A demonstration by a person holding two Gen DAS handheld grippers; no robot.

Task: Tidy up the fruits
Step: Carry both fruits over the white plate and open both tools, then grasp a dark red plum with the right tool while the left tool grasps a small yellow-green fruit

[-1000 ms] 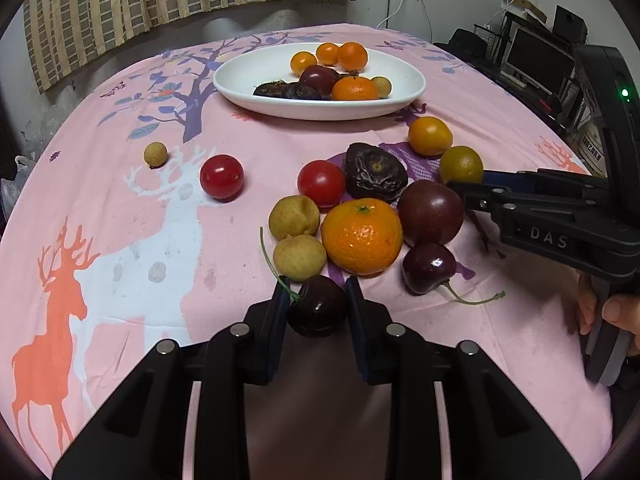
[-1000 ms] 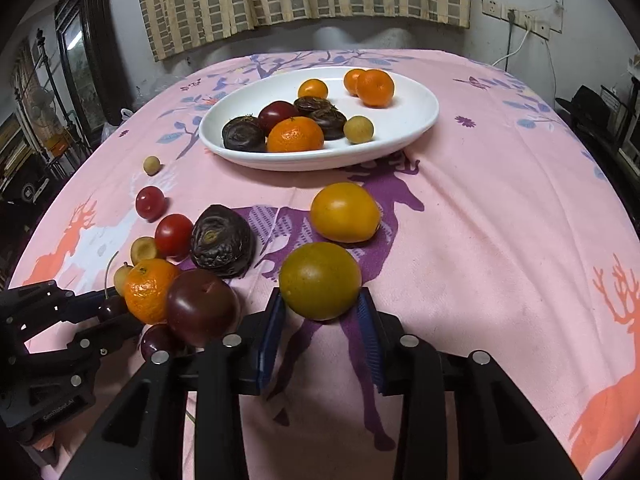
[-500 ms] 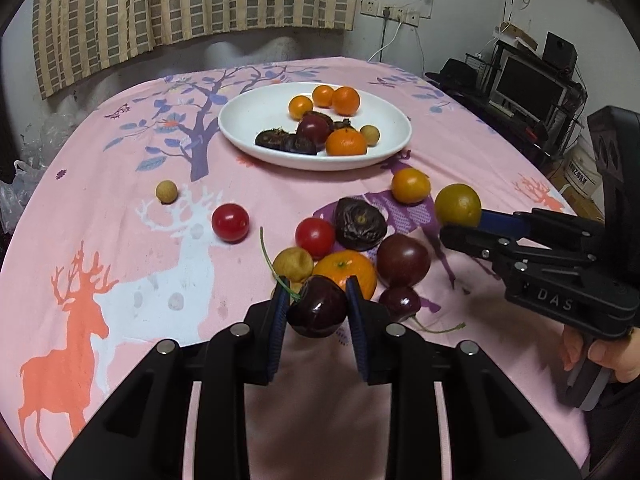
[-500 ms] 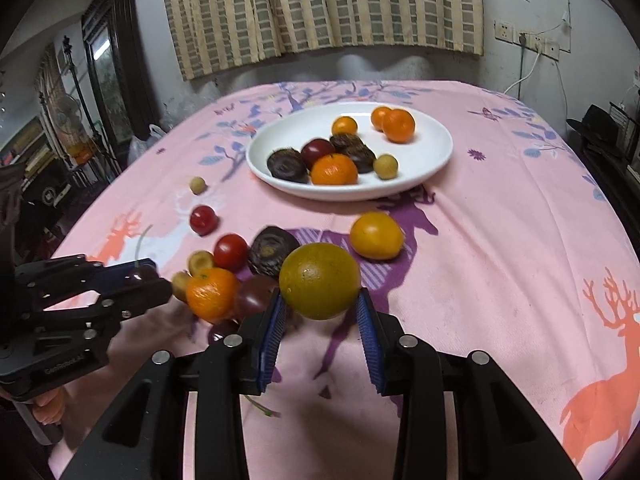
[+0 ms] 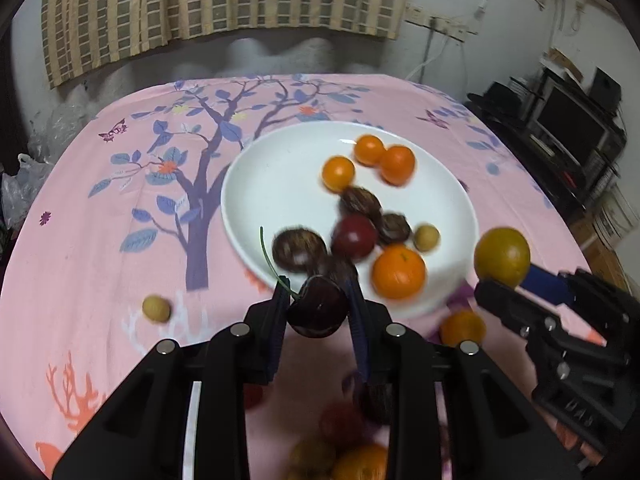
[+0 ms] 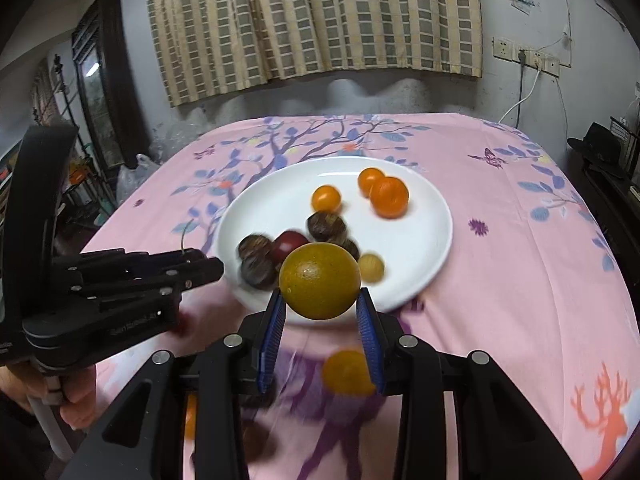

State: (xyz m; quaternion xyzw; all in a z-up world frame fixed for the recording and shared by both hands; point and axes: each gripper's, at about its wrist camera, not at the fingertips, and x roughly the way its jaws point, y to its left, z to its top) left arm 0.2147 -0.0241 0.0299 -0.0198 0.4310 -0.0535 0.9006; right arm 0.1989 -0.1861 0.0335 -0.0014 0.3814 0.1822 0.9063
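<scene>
Both hands are loaded and up in the air over the pink printed tablecloth (image 5: 100, 248). The left gripper (image 5: 318, 310) has its fingers pinched on a dark red cherry (image 5: 318, 307), with the thin green stem (image 5: 269, 258) sticking up and away toward 11 o'clock, so the cherry's long axis runs roughly stem-end far-left to bottom-end near-right. The right gripper (image 6: 319, 306) is clamped on a round greenish-yellow citrus fruit (image 6: 319, 281) — basically a ball, so no real axis to worry about. What matters for the drop is that the white oval plate (image 5: 256, 184) sits straight ahead at 12 o'clock from both sets of fingers, already holding small orange fruits, dark wrinkly ones and a red one. In the left wrist view the cherry hangs right at the plate's near rim, so I'd say the left hand is a touch nearer. The bare patch is the plate's 9 to 11 o'clock side; the near middle is crowded. Loose fruit lies on the cloth below both grippers, blurry — a small tan round fruit (image 5: 156, 309) sits off at 9 o'clock.
</scene>
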